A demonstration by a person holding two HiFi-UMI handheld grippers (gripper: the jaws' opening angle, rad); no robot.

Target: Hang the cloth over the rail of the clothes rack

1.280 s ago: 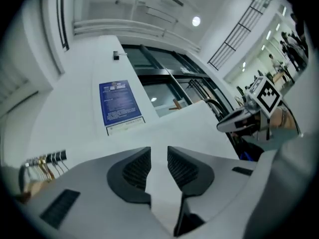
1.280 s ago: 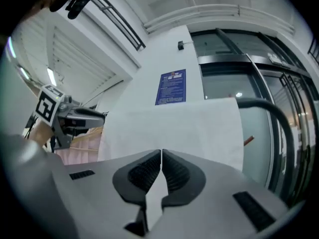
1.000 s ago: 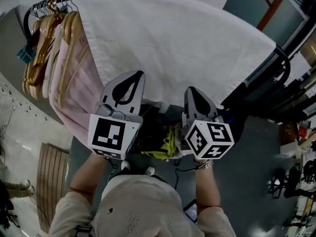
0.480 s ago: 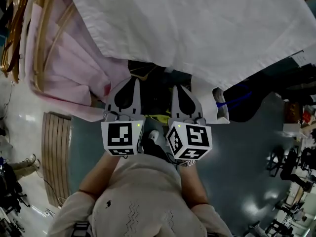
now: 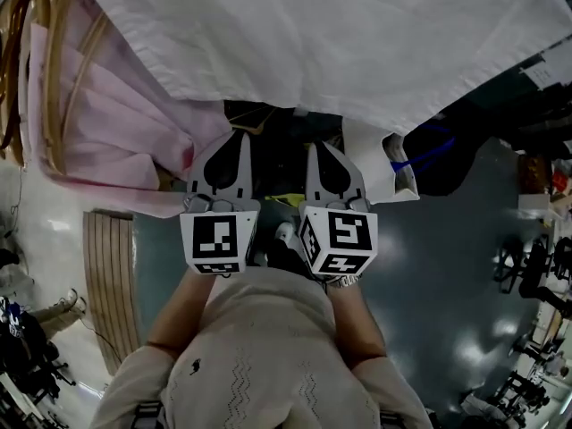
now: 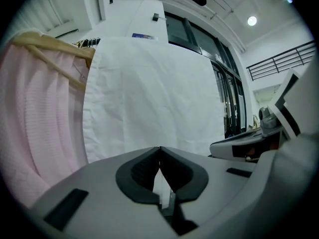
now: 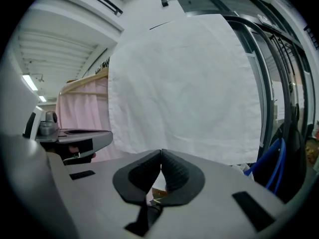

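Cloth [image 5: 340, 43], white and creased, hangs as a broad flat sheet from the top of the clothes rack, and its lower hem runs slanting across the upper part of the head view. The rail beneath it is covered, so only the fold at the top shows in the gripper views. Just to the left of the cloth a pink garment [image 5: 116, 141] hangs on wooden hangers [image 5: 63, 61], its edge touching or overlapping the cloth's side. The 2 grippers sit side by side, close together, below the hem and apart from it, pointing up toward the cloth. The left gripper [image 5: 239, 136] has its jaws pressed together tip to tip with nothing between them; its own view shows the dark pads meeting against the white sheet behind. The right gripper [image 5: 320, 147] is likewise closed and empty, pads meeting at the tips. Each carries a marker cube [image 5: 214, 244] near the person's wrists. In the right gripper view, dark tubing [image 7: 285, 108] curves down past the cloth's right edge, with a blue strap [image 7: 271, 158] beside it.
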